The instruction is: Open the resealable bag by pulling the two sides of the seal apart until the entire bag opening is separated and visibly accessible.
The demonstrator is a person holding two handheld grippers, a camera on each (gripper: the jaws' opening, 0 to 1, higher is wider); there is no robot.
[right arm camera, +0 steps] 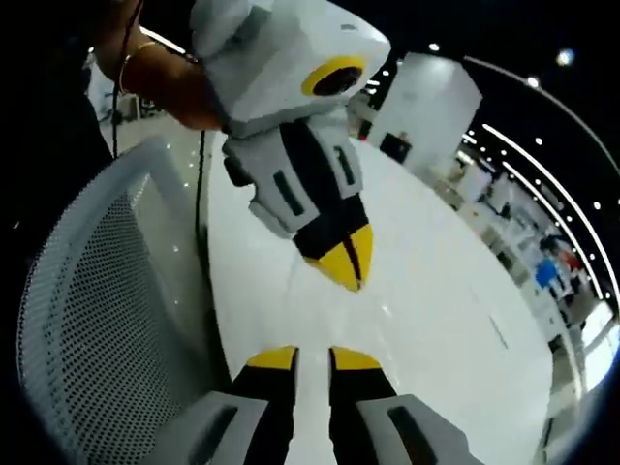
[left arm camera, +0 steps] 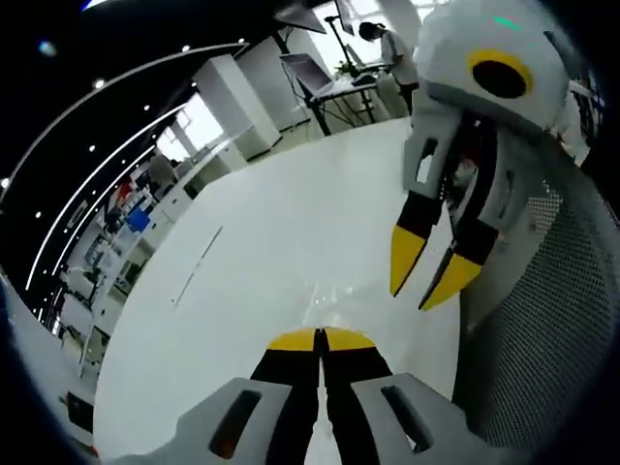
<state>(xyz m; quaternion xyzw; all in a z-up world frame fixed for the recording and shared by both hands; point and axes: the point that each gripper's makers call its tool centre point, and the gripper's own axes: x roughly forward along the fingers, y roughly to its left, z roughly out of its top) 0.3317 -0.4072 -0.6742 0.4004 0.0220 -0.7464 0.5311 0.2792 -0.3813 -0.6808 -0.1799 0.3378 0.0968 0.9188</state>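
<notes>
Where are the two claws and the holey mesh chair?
Left claw (left arm camera: 321, 338), left gripper view: where the yellow tips meet.
Right claw (right arm camera: 314, 359), right gripper view: gap between the yellow tips.
Mesh chair (right arm camera: 92, 320), right gripper view: its holey back.

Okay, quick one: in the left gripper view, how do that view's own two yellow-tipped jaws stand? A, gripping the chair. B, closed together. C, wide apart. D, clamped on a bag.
B: the left tool has its yellow tips meeting with nothing between them, above the bare white table.
</notes>
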